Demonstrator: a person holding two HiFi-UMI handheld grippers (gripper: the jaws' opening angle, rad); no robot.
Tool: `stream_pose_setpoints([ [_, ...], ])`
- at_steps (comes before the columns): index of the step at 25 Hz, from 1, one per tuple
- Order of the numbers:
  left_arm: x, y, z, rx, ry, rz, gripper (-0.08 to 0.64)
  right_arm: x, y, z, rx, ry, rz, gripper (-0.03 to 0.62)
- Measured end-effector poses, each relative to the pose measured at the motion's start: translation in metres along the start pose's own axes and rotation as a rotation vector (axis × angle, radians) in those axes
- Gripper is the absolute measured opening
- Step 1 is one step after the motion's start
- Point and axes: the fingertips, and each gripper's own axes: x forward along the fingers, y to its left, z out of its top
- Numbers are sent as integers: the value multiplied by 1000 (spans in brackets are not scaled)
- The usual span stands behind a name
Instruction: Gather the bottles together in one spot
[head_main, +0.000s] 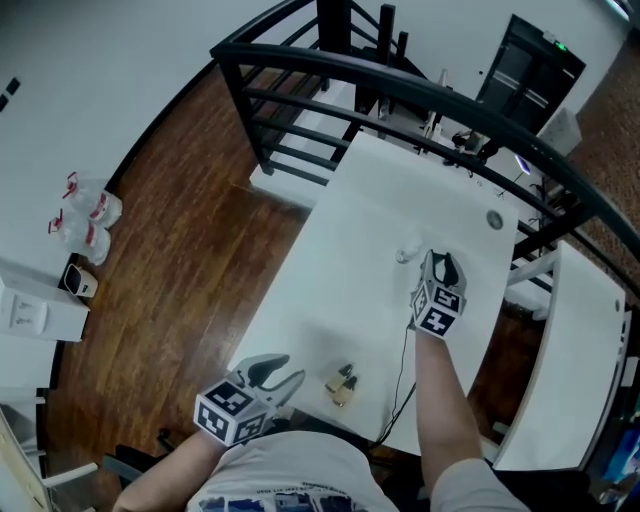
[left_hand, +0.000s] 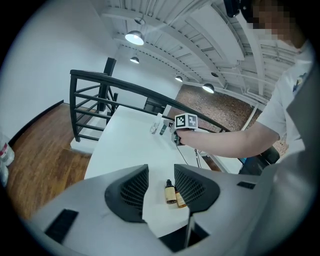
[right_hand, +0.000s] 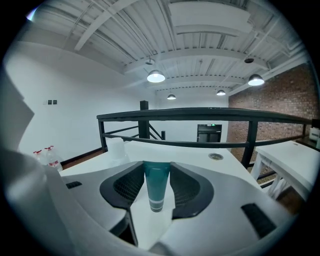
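The left hand-held gripper (head_main: 285, 370) sits at the lower left of the head view, over the near edge of the white table (head_main: 340, 270). Its jaws are apart and grip nothing. Two small amber bottles (head_main: 342, 385) stand touching each other just to its right. At the middle right, the right hand-held gripper (head_main: 441, 268) is clamped on a teal tube (right_hand: 156, 187), cap end nearest its camera. A clear bottle (head_main: 405, 256) stands on the table just left of it.

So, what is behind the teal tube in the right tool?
Behind the tube the white table runs back to a black railing. A clear bottle stands further back, to its left. The table strip directly behind the tube is covered by it.
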Motion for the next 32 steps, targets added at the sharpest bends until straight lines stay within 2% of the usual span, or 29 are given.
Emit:
stream_pose_setpoints([
  [11, 2, 1, -2, 4, 6, -11, 138, 0, -5, -5, 6, -11, -41, 186],
  [17, 1, 1, -3, 3, 3, -13, 138, -1, -9, -5, 0, -13, -36, 221],
  [27, 2, 0, -6, 22, 5, -42, 138, -15, -2, 1, -42, -32, 10, 224],
  [32, -2, -3, -6, 42, 3, -61, 138, -37, 5, 19, -69, -78, 46, 239],
])
